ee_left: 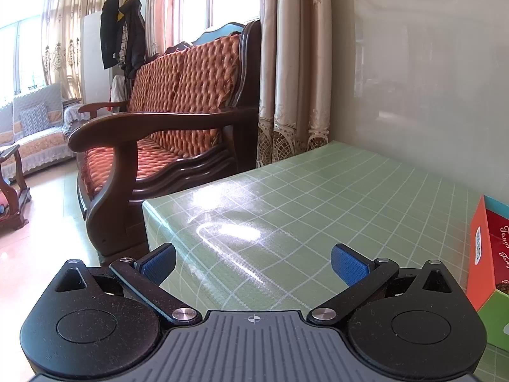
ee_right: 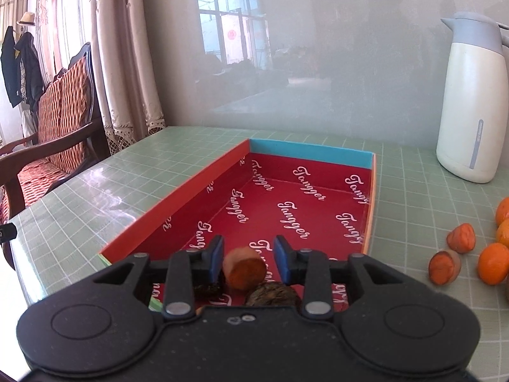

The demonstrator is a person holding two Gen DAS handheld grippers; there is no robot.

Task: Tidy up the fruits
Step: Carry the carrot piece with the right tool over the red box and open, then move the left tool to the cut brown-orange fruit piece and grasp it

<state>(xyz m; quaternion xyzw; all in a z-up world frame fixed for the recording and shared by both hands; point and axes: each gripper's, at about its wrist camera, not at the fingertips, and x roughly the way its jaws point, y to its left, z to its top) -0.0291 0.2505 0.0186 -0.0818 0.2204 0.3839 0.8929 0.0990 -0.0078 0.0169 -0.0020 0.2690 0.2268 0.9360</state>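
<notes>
In the right wrist view a red tray-like box (ee_right: pixel 305 159) lies on the green checked table. My right gripper (ee_right: pixel 248 256) hovers over the box's near end, jaws apart. An orange-fleshed fruit piece (ee_right: pixel 244 272) is between the fingers, blurred, touching neither pad clearly. Two dark brown round fruits (ee_right: pixel 273 294) lie in the box under it. Two more cut pieces (ee_right: pixel 443 267) and several oranges (ee_right: pixel 493 262) lie on the table at the right. My left gripper (ee_left: pixel 253 262) is open and empty over bare table; the box's edge (ee_left: pixel 480 254) is at its right.
A white thermos jug (ee_right: pixel 470 102) stands at the back right near the wall. A wooden sofa with orange cushions (ee_left: pixel 178 121) stands off the table's left end. The table's left edge (ee_left: pixel 146 210) is close to the left gripper.
</notes>
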